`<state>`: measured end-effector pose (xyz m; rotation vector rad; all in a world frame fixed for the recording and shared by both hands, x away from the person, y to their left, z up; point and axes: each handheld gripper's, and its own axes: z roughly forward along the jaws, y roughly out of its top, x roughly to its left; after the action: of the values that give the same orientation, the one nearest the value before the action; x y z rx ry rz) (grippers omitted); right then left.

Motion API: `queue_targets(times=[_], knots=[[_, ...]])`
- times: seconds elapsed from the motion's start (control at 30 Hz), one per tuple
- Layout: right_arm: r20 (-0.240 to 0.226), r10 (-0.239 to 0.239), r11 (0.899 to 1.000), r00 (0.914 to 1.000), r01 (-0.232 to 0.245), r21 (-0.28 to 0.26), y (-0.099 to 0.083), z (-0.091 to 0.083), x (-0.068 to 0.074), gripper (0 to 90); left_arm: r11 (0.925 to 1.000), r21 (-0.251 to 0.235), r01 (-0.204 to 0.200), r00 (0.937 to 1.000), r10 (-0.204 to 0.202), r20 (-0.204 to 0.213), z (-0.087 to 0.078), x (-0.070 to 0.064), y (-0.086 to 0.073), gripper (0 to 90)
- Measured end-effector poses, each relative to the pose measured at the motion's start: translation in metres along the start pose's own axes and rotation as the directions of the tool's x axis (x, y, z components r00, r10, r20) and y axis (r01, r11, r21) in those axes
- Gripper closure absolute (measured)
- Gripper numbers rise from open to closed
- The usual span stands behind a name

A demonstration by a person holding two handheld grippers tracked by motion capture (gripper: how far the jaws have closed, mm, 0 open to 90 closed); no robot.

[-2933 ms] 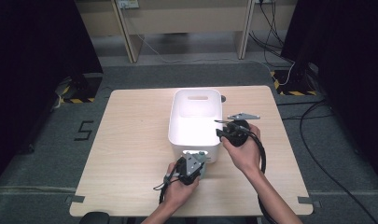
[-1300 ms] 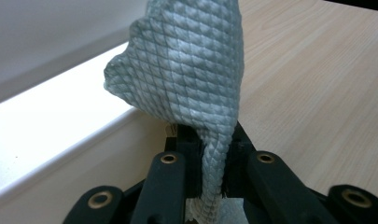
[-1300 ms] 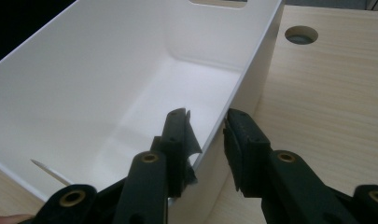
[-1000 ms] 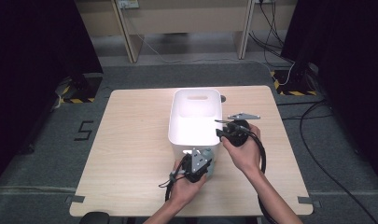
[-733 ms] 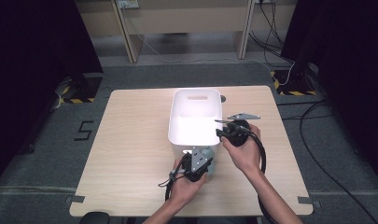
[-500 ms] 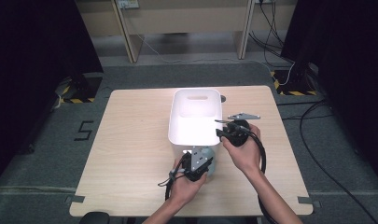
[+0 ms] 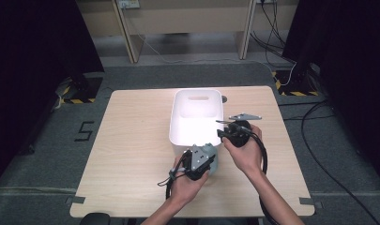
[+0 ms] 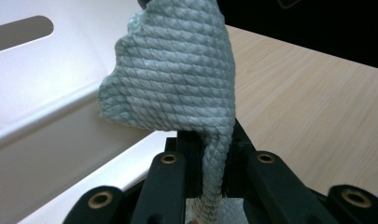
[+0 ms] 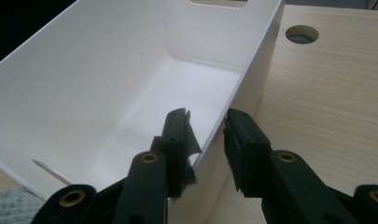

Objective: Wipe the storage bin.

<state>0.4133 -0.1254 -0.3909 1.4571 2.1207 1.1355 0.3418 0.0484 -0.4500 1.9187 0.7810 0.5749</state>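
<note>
Pale grey-green knitted cloth (image 8: pixel 177 79) hangs pinched between the jaws of the left gripper (image 7: pixel 197 161), which is clamped shut on a fold of it. Cloth and gripper sit just beside the near end of a white plastic bin (image 7: pixel 178 123), the landmark on a light wooden table (image 7: pixel 131 154). The right gripper (image 9: pixel 205 140) straddles the bin's right wall near its near corner, one jaw inside and one outside; whether it presses the wall or merely brackets it cannot be told.

The step in hand looks like carrying the cloth to the bin while the other hand steadies it. The next move likely calls for lifting the cloth over the near rim, then opening the jaws above the bin's bare floor.

Inside, the bin is bare, so the cloth has room to land. The near rim sits close in front of the cloth and could snag it. Bare table extends left and right of the bin, with a round cable hole (image 9: pixel 301 34) beyond its far right corner
</note>
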Motion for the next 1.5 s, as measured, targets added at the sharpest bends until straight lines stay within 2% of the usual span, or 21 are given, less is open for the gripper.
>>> queue_targets(times=[0.17, 0.43, 0.7, 0.87, 1.5], knots=[[-0.002, 0.004, 1.000, 1.0000, -0.004, 0.002, 0.000, 0.000, 0.000, 69.7, 0.9999, -0.015, 0.008, 1.0000, -0.008, 0.003, -0.003, 0.000, 0.005, 81.1], [-0.002, 0.003, 1.000, 1.0000, -0.003, 0.002, 0.000, 0.000, 0.000, 69.7, 0.9999, -0.006, 0.015, 0.9999, -0.015, 0.008, -0.001, 0.001, 0.007, 81.1], [-0.003, 0.003, 1.000, 1.0000, -0.003, 0.001, 0.000, 0.000, 0.000, 69.8, 1.0000, 0.010, -0.002, 1.0000, 0.002, 0.009, 0.001, -0.001, 0.009, 81.1], [-0.002, 0.007, 1.000, 1.0000, -0.007, 0.002, 0.000, 0.000, 0.000, 69.8, 0.9997, 0.021, -0.009, 0.9999, 0.009, 0.010, 0.004, -0.001, 0.008, 81.1], [-0.006, 0.005, 1.000, 1.0000, -0.005, 0.005, 0.000, -0.001, 0.000, 69.8, 0.9982, 0.059, 0.001, 1.0000, -0.002, 0.008, 0.014, -0.005, -0.001, 81.1]])
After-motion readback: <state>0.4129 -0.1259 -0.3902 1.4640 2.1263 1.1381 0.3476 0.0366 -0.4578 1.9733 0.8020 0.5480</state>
